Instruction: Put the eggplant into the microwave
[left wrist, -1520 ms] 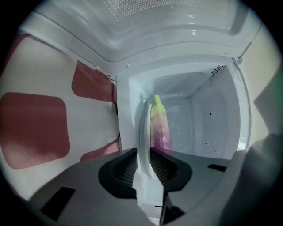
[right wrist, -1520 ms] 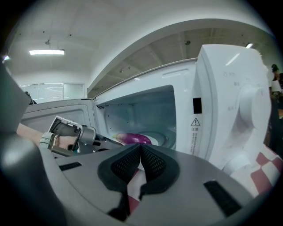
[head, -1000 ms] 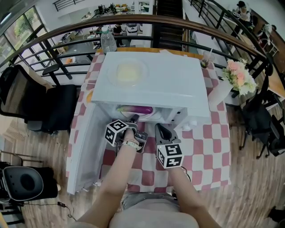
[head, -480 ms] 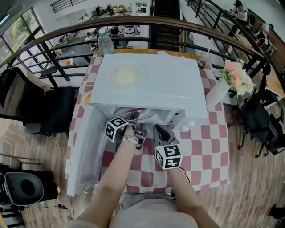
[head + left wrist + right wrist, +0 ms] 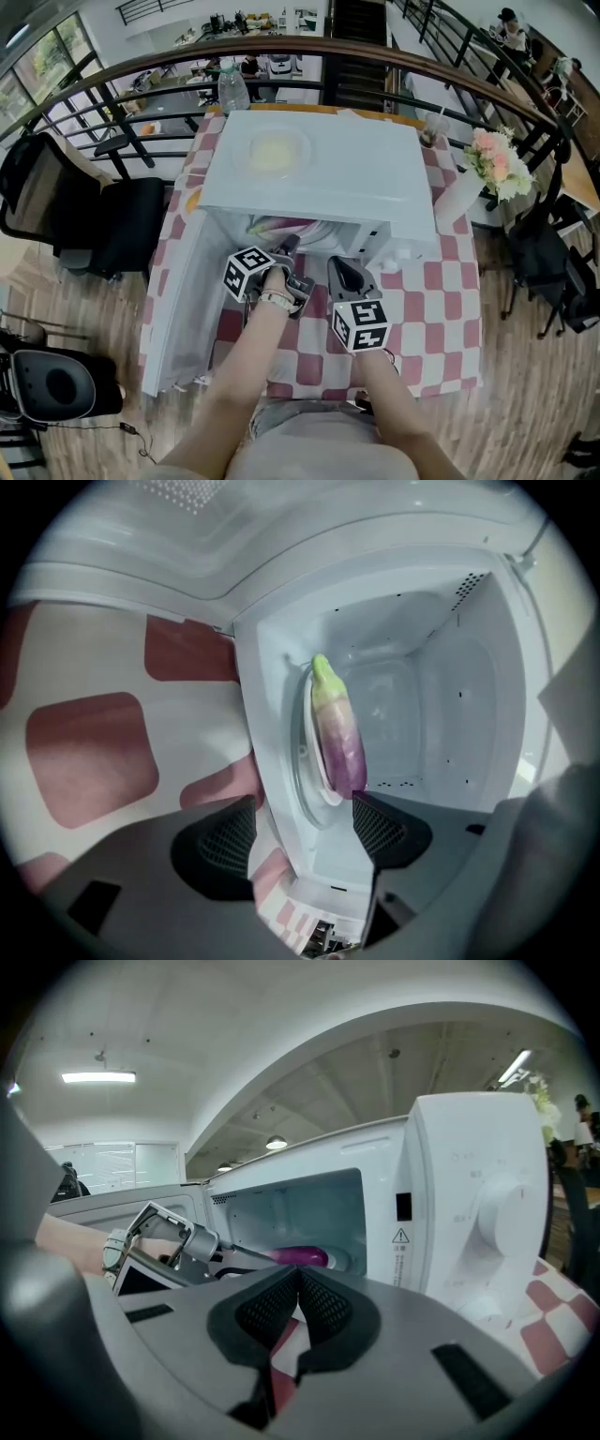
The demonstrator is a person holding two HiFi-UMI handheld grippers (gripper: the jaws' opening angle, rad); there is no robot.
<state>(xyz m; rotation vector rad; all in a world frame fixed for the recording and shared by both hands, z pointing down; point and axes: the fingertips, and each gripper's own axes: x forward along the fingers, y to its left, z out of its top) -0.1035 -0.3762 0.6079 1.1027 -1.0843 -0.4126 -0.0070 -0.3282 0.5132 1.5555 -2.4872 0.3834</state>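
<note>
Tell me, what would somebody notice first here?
A big white microwave stands open on the red-checked tablecloth. Inside it a purple eggplant lies on the round plate, just past the open jaws of the left gripper. Pink flowers stand off to the right.

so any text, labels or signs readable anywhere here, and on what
No words or numbers can be read.
Warning triangle sign: on the microwave front panel; the print beneath it is too small to read.
Print around the dial: too faint to read.
Marker cubes: black-and-white square patterns, no letters.
</note>
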